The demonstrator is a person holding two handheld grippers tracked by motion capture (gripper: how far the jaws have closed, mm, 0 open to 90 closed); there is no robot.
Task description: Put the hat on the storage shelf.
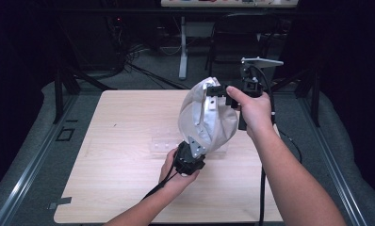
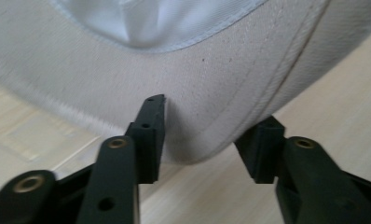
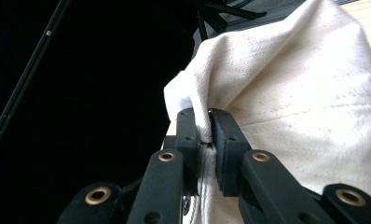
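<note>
Held aloft over the bench (image 1: 129, 141), the cream cap (image 1: 205, 120) hung pinched at its top edge by the right tool (image 3: 206, 128), while the left tool (image 2: 204, 135), jaws spread around the brim, likely needed closing next.

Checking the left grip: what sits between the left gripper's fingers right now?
The rounded brim edge of the cap sits between the left gripper fingers, which stand apart around it, seen in the left gripper view.
</note>
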